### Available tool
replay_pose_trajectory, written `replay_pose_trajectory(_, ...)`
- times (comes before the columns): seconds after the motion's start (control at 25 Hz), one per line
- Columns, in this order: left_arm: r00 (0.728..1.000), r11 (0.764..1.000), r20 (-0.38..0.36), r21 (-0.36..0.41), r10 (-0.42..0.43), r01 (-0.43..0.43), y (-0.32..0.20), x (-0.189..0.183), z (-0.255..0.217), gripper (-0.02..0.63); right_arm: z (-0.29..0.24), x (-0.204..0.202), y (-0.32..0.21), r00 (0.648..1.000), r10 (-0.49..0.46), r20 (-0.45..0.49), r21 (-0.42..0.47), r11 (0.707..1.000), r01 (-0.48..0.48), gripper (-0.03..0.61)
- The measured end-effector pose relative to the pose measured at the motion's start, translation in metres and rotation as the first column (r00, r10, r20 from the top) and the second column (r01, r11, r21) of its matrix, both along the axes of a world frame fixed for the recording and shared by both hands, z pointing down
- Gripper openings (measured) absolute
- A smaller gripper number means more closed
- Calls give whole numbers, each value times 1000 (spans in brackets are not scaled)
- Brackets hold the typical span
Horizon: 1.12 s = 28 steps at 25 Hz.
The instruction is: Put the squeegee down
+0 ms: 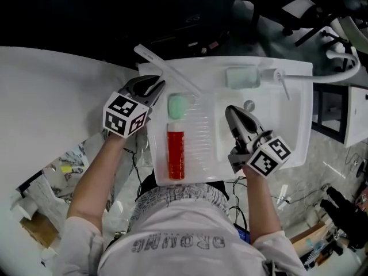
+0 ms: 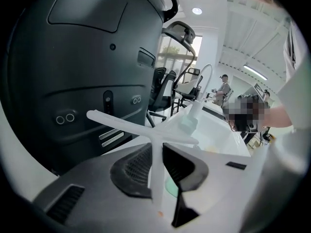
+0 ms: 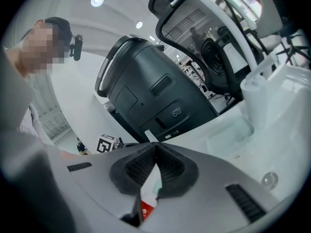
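Left claw [image 1: 150, 88] [image 2: 156, 152]: clenched on the squeegee. I see both jaws pressed against its thin white handle, one from each side.
Squeegee [image 1: 167, 69] [image 2: 146, 128]: the handle runs straight out from between the left claw's jaws. The long pale blade crosses it just past the fingertips, forming a T.
Blade position: in the head view it slants from ahead of the left claw, off to the claw's right, over the near-left corner of the white basin [image 1: 299, 148]. I cannot tell whether it touches the rim.
Red bottle [image 1: 176, 154] [image 3: 145, 210]: it lies flat in the basin, just to the right of the left claw. Its pale green cap [image 1: 176, 106] is the end nearest that claw's jaws. It lies apart from the squeegee.
Right claw [image 1: 232, 111] [image 3: 155, 152]: jaws drawn together with nothing between them. It hangs over the basin's right half, well apart from the squeegee. In its own view the bottle shows just below the jaws.
Pale green block [image 1: 242, 77]: it sits at the far edge of the basin, beyond the right claw's tips.
Drain [image 1: 248, 104]: it is just ahead of the right claw.
Dark shell [image 2: 73, 72] [image 3: 155, 91]: a large rounded grey form that fills the space beyond both claws.
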State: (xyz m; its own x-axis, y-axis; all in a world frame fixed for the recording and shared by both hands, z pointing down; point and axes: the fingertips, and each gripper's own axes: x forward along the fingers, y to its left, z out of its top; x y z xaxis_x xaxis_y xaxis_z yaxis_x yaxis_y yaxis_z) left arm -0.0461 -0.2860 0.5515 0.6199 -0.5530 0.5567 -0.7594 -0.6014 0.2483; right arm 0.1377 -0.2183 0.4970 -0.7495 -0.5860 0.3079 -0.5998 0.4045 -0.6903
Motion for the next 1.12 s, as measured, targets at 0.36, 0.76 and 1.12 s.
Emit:
replay_pose_trajectory(0.36,1000,1000,0,-30,-9,9,-10,1,17,84,9,7,-1,1000,3,-9,-16,1000,-3,8)
replay_pose_trajectory(0.76,1000,999,2,-37,-11,11,-15,1,23,84,18,2,-1,1000,-14,-11,-31,999,14,8)
replay_pose_trajectory(1.12,1000,999,-7,-37,-12,11,-17,5,25,84,22,2,-1,1000,-23,-12,-40,999,22,8)
